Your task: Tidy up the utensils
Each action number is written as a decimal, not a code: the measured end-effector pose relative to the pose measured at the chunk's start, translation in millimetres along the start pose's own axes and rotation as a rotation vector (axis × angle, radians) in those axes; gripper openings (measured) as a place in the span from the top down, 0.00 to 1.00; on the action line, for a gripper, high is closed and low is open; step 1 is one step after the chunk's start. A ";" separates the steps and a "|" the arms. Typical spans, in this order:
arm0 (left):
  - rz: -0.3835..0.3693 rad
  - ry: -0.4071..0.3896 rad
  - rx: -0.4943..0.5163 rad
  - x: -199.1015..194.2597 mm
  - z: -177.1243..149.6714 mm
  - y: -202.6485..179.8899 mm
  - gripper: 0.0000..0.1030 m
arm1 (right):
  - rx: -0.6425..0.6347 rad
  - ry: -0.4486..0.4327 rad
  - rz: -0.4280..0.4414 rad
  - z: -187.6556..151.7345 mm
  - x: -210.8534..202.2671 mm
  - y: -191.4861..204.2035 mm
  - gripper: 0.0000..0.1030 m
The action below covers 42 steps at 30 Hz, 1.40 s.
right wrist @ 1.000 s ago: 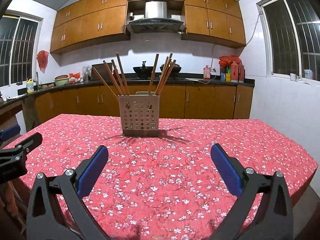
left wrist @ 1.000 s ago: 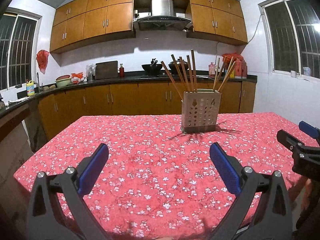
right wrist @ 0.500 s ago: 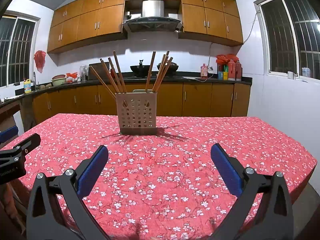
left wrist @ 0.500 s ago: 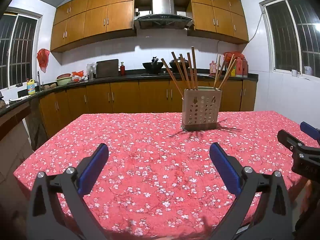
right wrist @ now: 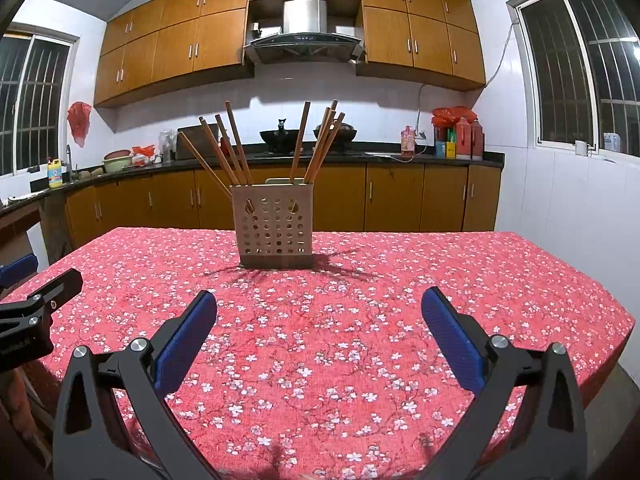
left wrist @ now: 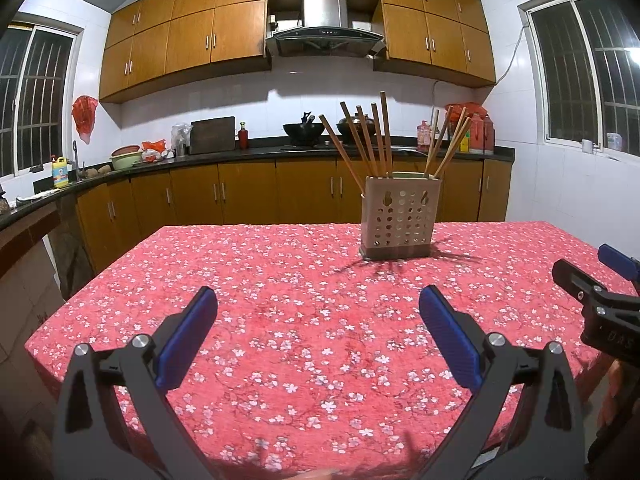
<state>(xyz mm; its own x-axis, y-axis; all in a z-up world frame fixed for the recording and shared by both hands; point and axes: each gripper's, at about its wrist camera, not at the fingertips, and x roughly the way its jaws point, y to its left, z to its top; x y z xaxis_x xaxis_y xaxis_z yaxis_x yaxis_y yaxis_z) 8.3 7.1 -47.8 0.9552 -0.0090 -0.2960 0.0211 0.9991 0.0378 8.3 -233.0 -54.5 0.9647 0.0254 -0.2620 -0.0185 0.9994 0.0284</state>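
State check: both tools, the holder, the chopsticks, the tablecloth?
left tool: open, empty, above the table
right tool: open, empty, above the table
holder: upright on the table, untouched
chopsticks: standing in the holder in two splayed groups, leaning outward
tablecloth: spread flat, nothing else on it in view

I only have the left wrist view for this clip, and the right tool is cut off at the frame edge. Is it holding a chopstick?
Observer: No. The right tool is wide open, with nothing between its pads.
Reviewer: Where does it point?
Observer: At the chopstick holder, which stands nearly centred ahead of it, well apart.
Reviewer: Anything lying near the table's right corner?
Observer: The right wrist view shows only floral tablecloth out to that corner.
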 end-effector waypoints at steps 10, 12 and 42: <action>-0.001 0.006 -0.003 3.2 -2.0 -1.7 0.04 | 0.007 0.010 0.000 -3.1 1.3 -0.3 0.02; -0.001 0.007 -0.003 3.5 -2.3 -2.8 0.04 | 0.008 0.010 -0.001 -3.2 1.4 0.3 0.02; -0.001 0.007 -0.005 3.0 -2.0 -3.6 0.04 | 0.013 0.013 0.000 -2.8 1.3 1.3 0.02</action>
<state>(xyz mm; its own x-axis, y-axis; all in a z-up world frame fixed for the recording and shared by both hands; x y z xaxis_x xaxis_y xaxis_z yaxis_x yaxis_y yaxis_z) 10.5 3.5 -50.7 0.9531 -0.0098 -0.3025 0.0207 0.9993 0.0327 8.7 -231.6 -57.4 0.9611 0.0255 -0.2749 -0.0147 0.9991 0.0410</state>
